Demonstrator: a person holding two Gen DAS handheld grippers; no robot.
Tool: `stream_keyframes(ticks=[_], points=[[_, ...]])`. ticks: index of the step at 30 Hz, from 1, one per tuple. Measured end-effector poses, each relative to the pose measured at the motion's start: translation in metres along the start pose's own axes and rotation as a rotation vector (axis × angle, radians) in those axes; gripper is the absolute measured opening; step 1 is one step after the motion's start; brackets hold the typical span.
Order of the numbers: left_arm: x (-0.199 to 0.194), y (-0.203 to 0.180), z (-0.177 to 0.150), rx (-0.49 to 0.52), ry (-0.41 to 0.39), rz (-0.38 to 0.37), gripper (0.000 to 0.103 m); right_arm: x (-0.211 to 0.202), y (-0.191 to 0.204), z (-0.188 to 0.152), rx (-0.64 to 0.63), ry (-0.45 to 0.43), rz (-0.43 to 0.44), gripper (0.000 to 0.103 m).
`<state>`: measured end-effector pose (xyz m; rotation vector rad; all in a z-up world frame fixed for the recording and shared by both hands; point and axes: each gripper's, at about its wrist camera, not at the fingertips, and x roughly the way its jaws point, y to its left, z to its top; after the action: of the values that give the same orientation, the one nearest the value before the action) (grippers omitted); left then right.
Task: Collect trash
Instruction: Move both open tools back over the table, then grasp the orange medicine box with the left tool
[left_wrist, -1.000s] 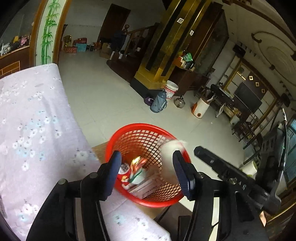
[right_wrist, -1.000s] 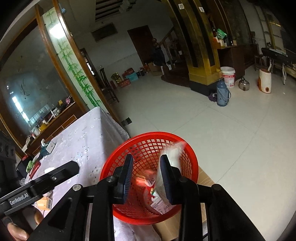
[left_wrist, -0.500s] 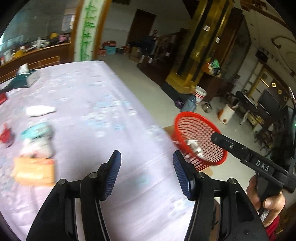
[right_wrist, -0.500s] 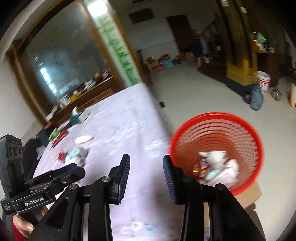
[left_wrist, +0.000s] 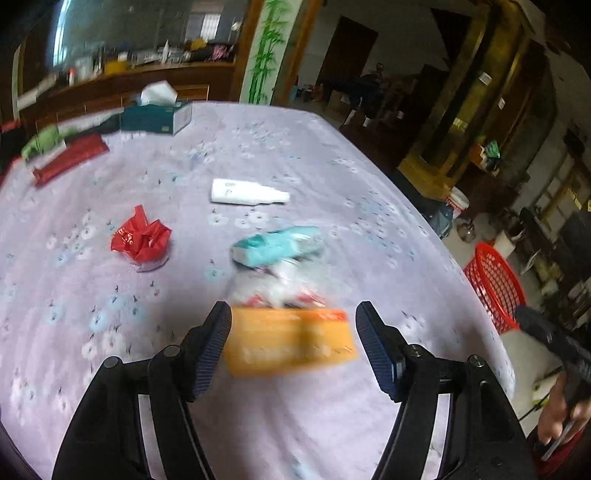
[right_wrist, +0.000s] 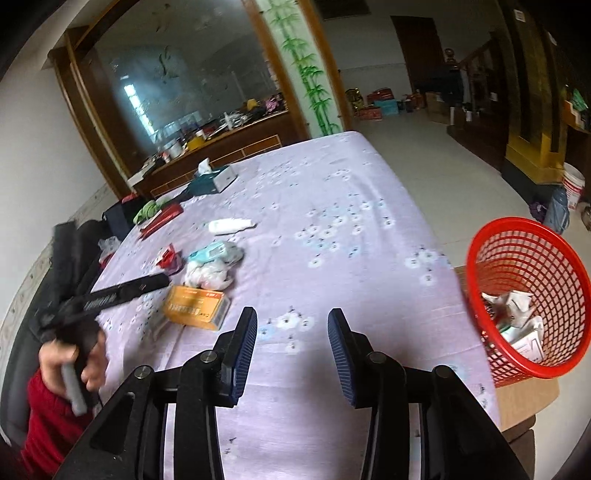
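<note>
Left gripper (left_wrist: 293, 341): jaws apart, empty; I have swung it off the basket and back over the table, so the last drop is done.
Right gripper (right_wrist: 291, 343): jaws apart, empty, over bare cloth.
Next target: orange box (left_wrist: 290, 341) sits between my left fingers, apparently not yet touched.
Just beyond: crumpled white bag (right_wrist: 207, 275), teal packet (left_wrist: 279, 245), red wrapper (left_wrist: 142, 240), white bottle (left_wrist: 247, 192).
Far right: red basket (right_wrist: 517, 236) off the table edge, already holding trash.
</note>
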<state>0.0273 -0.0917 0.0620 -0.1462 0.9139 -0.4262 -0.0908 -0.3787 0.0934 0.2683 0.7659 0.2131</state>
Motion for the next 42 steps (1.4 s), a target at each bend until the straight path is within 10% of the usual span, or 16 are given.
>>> stream_keyframes(ticks=[9, 24, 33, 42], points=[[0.037, 0.02, 0.002, -0.033, 0.098, -0.167, 0.068, 0.007, 0.003, -0.002, 0.005, 0.026, 0.001, 0.043], [0.023, -0.076, -0.067, 0.364, 0.194, -0.062, 0.069, 0.018, 0.004, -0.002, 0.01, 0.047, 0.025, 0.044], [0.049, -0.086, -0.063, 0.261, 0.164, 0.016, 0.055, 0.015, -0.001, -0.002, 0.027, 0.044, 0.015, 0.045], [-0.009, -0.06, -0.082, 0.138, 0.023, -0.033, 0.044, 0.028, 0.007, 0.004, 0.024, 0.061, 0.022, 0.045]])
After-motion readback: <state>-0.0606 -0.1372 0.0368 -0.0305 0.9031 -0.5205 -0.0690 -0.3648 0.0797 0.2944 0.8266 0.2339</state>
